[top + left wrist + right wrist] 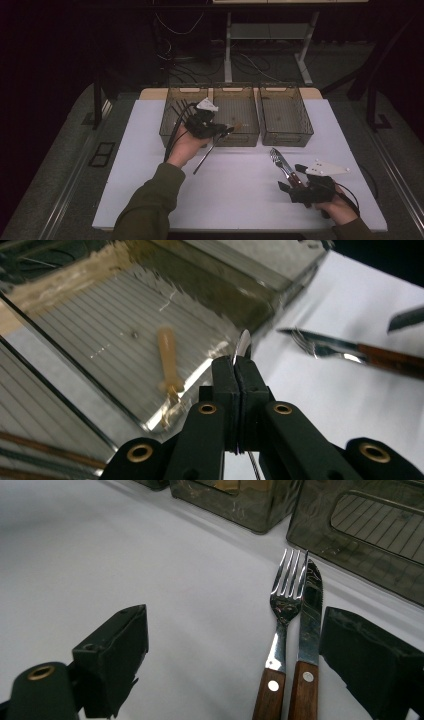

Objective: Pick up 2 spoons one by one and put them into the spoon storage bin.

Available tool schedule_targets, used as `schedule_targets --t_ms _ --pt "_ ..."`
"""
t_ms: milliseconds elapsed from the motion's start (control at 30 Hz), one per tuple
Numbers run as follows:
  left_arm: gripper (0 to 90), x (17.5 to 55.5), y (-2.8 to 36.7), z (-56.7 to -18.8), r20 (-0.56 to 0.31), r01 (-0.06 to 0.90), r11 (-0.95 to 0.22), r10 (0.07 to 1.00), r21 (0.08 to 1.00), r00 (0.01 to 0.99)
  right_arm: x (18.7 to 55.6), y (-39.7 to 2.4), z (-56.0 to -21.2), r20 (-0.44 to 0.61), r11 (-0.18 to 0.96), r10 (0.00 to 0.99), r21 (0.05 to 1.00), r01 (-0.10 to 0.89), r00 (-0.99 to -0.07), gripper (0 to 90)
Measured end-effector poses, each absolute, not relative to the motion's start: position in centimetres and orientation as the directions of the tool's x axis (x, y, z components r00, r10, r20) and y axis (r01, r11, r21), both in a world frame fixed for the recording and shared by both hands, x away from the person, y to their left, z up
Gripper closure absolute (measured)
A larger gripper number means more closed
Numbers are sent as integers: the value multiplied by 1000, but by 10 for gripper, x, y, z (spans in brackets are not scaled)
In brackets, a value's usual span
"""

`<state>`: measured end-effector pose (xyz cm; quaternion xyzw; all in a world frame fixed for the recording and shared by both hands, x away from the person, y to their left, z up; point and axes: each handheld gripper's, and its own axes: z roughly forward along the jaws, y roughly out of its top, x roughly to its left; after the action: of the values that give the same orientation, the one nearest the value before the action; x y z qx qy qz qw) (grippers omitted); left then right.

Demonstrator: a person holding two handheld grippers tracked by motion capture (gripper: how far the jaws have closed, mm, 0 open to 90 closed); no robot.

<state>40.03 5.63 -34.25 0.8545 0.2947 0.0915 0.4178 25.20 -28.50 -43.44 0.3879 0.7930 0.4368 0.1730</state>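
My left gripper point(227, 131) point(234, 365) hangs at the front wall of the middle bin point(246, 139), shut on a thin metal utensil point(205, 160) point(243, 346). Its shiny rounded tip pokes up past the pads, and its long shaft slants down toward the mat. Inside that bin point(100, 335) lies a wooden-handled piece of cutlery point(167, 357), blurred. At the front right my right gripper point(292, 176) point(240, 625) rests low on the mat, open. A fork point(285, 605) and a knife point(311, 615) with wooden handles lie side by side between its jaws, and the pads stand apart from them.
Three smoky see-through bins stand in a row at the back of the white mat point(240, 205): a left bin point(169, 125), the middle one and a right bin point(287, 140). The left gripper's cables trail over the left bin. Beyond the table are desk legs and floor cables.
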Motion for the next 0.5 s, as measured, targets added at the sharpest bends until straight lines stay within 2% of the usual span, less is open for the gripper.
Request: schedule_targets --t_ms 500 --pt "885 456 31 -320 -81 442 -415 650 795 756 251 -286 -433 76 291 775 838 462 -627 127"
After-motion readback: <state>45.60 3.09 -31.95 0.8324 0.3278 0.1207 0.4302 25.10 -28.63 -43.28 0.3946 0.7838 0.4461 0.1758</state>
